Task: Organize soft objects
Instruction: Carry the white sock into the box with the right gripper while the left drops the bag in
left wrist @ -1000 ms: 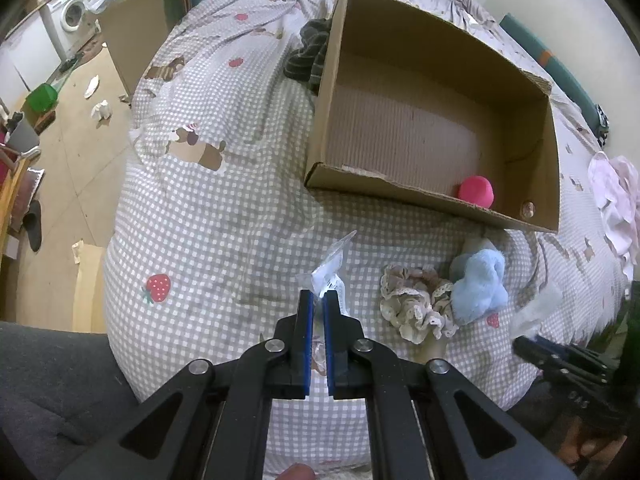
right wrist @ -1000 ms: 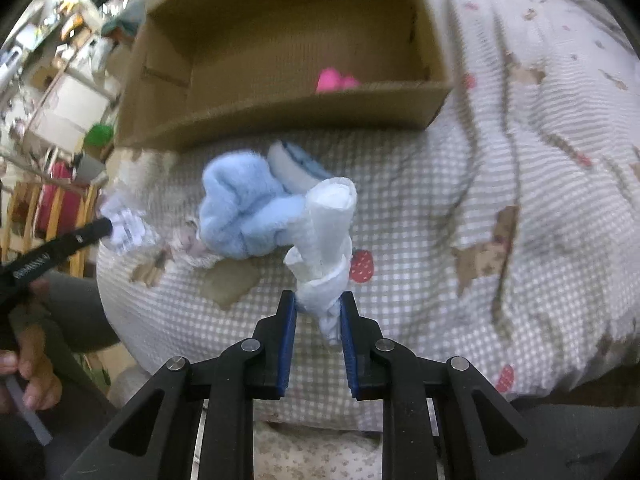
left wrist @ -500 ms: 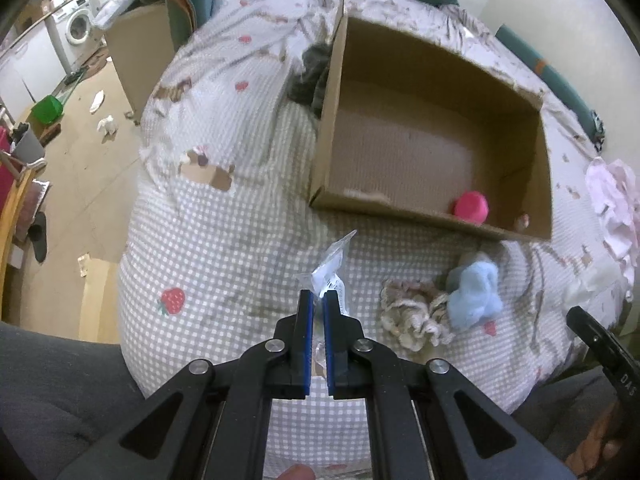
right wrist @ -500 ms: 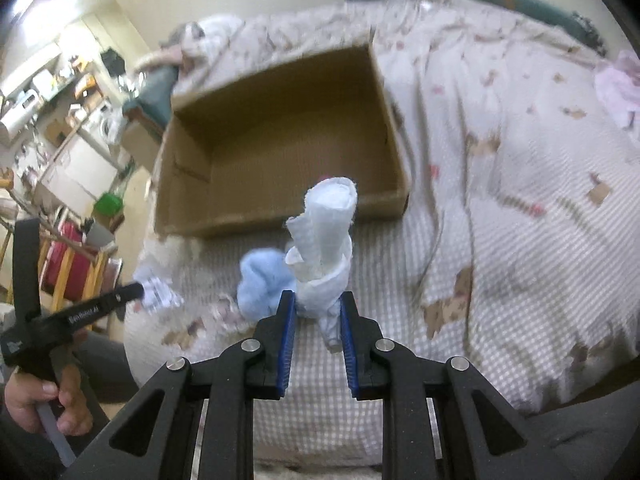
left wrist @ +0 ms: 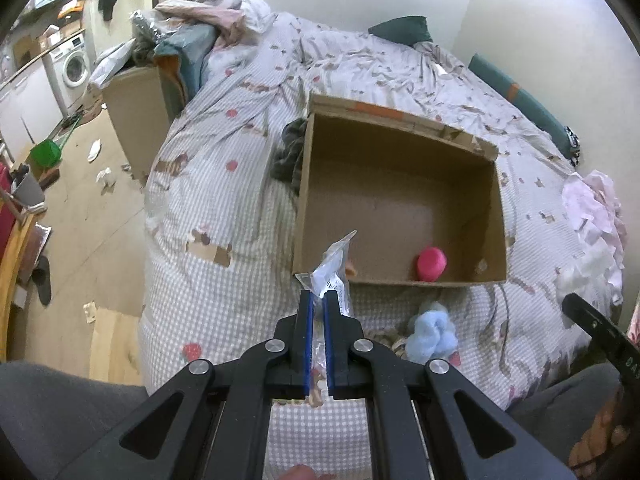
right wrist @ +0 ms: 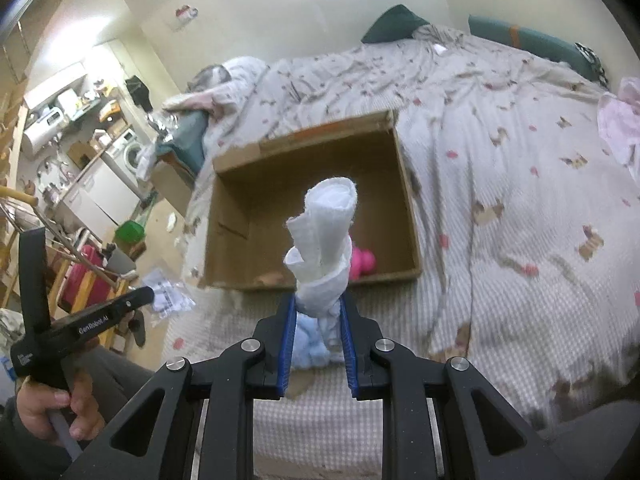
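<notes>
Left wrist view: the left gripper point(left wrist: 317, 300) is nearly closed, pinching a clear plastic packet point(left wrist: 333, 267) that sticks up ahead of it. Beyond stands an open cardboard box point(left wrist: 301, 200) with a pink ball point(left wrist: 431, 263) inside; a blue fluffy bundle point(left wrist: 432, 333) lies on the bedspread point(left wrist: 208, 184) to its right. The right gripper point(right wrist: 318, 307) clamps a white rolled cloth point(right wrist: 326, 232) upright before the box.

Reads "GenRobot.AI" in white letters along the black body of the left handheld gripper point(right wrist: 105, 317), seen from the right wrist view. Partial white letters "DA" on the black right handheld gripper point(left wrist: 600, 330). Print on the clear plastic bag point(left wrist: 334, 268) illegible.
</notes>
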`<state>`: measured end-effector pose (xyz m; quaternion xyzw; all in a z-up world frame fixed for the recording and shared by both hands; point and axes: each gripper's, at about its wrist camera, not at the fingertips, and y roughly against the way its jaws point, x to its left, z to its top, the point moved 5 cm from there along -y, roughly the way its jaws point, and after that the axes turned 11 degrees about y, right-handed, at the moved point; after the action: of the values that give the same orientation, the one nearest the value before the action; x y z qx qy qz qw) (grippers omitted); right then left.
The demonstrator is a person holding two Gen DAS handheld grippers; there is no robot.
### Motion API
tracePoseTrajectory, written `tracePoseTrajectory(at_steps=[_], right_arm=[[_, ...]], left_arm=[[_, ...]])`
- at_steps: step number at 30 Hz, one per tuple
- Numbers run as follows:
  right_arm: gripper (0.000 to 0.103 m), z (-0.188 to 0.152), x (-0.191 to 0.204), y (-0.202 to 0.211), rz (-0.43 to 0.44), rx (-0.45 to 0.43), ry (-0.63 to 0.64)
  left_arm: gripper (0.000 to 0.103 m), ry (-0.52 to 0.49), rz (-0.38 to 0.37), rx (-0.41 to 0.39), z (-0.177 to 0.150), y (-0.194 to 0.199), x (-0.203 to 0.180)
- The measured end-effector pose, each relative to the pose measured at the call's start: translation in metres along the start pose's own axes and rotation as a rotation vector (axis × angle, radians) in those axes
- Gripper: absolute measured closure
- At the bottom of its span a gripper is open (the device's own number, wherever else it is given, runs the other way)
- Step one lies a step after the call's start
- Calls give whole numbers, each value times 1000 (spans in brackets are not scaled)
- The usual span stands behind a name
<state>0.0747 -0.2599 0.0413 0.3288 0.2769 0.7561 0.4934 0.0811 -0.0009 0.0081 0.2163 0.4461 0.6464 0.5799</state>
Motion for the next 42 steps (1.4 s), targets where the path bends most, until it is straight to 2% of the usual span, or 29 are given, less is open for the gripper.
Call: tracePoseTrajectory(at_steps=[8,12,15,21,30,35,42], right_arm=[[80,38,-4,-15,23,-30,5],[80,52,-13,-31,20,-27,1],[80,59,-21,-46,22,-27,1],[80,54,-35,-81,2,5,4],[80,41,-47,-112,11,67,-36],[80,36,-53,-122,4,103,-64],[80,30,-54,-138,13,164,-88]], left_arm=[[98,-49,-18,-20,33,-6,-24],[98,-93,-22,-12,44,-25,-35],[98,-90,-19,15,49,-43,-38],[98,-90,-7,33,57,-72,-45],[98,-91,-1,71,43,-123,-42],[98,-148,5,42,38,-126,-48],[98,-118,-8,54,39,-126,-45]])
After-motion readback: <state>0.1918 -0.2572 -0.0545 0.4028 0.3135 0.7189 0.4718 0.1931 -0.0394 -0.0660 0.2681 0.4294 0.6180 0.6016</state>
